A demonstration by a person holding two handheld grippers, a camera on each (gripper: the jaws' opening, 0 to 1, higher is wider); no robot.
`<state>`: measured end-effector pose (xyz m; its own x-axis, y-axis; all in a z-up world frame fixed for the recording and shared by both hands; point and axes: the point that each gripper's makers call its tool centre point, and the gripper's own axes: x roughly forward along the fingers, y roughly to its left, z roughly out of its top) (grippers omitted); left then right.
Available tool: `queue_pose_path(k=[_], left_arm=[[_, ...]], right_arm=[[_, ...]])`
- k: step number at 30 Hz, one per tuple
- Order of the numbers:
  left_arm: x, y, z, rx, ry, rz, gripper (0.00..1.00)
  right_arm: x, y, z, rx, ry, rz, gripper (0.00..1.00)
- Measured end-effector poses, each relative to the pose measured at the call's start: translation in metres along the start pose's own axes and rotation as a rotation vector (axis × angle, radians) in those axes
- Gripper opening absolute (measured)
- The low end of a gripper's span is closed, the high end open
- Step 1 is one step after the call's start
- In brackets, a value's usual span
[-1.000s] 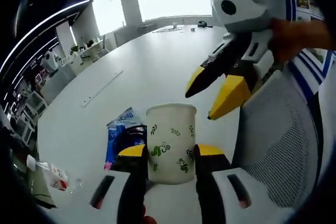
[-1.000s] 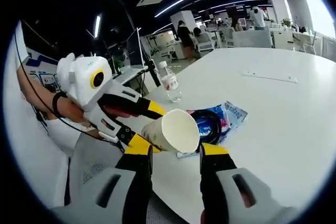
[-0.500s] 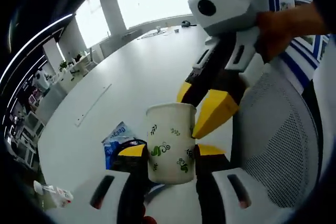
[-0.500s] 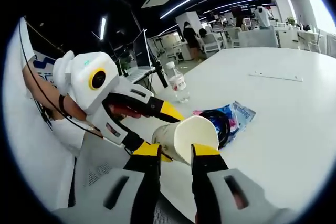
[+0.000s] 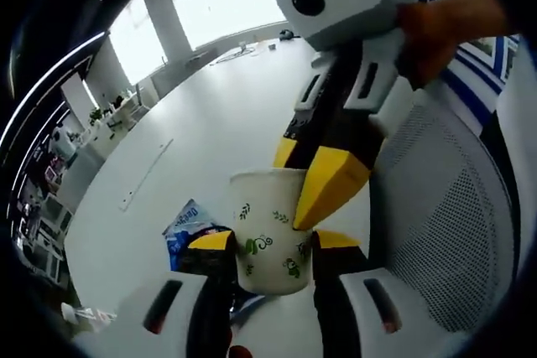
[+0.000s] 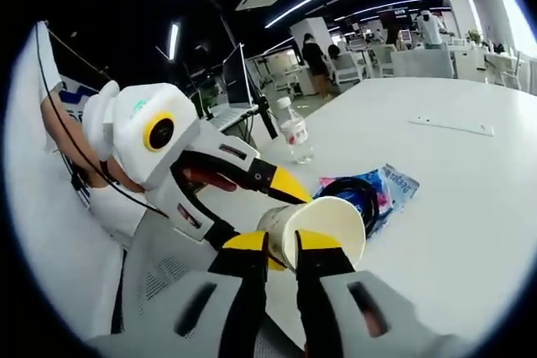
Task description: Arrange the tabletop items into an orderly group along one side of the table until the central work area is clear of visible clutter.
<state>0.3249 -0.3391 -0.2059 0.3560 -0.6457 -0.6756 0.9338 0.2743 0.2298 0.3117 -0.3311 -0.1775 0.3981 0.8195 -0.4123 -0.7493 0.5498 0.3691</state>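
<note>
Since half a second ago the right gripper point(image 6: 280, 246) has closed its jaws onto the rim of the paper cup point(image 5: 270, 230), where before they stood apart on either side of it. In the right gripper view the cup's point(image 6: 317, 225) long axis lies tilted, and its open mouth faces the camera — the inside looks empty and pale. In the left gripper view it reads as upright, mouth toward the top of the view. It is a white cup printed with green leaves and curls.

The left gripper point(image 5: 264, 241) is clamped on the cup's lower wall, one yellow-tipped jaw at each side, so both grippers hold the cup above the near edge of the white bench point(image 5: 210, 123). Behind the cup on the bench lies a blue packet point(image 6: 382, 190) with a black ring-shaped thing on it — and farther off a clear plastic bottle point(image 6: 295, 132) stands upright.
</note>
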Motion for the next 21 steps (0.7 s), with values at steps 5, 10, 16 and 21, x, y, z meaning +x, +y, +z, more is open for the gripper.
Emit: queue_pose_path(k=[5, 10, 16, 21], left_arm=[[0.001, -0.003, -0.002, -0.009, -0.001, -0.004, 0.34], [0.0, -0.003, -0.007, -0.03, -0.002, -0.005, 0.34], [-0.001, -0.003, -0.011, -0.032, 0.003, 0.004, 0.34], [-0.005, 0.0, -0.015, -0.053, 0.002, 0.02, 0.34]], right_arm=[[0.004, 0.004, 0.004, 0.008, -0.015, 0.011, 0.0], [0.007, 0.005, 0.001, -0.003, 0.008, 0.015, 0.0], [0.011, 0.006, 0.0, 0.004, 0.011, 0.018, 0.0], [0.015, 0.007, 0.002, 0.009, 0.01, 0.021, 0.0]])
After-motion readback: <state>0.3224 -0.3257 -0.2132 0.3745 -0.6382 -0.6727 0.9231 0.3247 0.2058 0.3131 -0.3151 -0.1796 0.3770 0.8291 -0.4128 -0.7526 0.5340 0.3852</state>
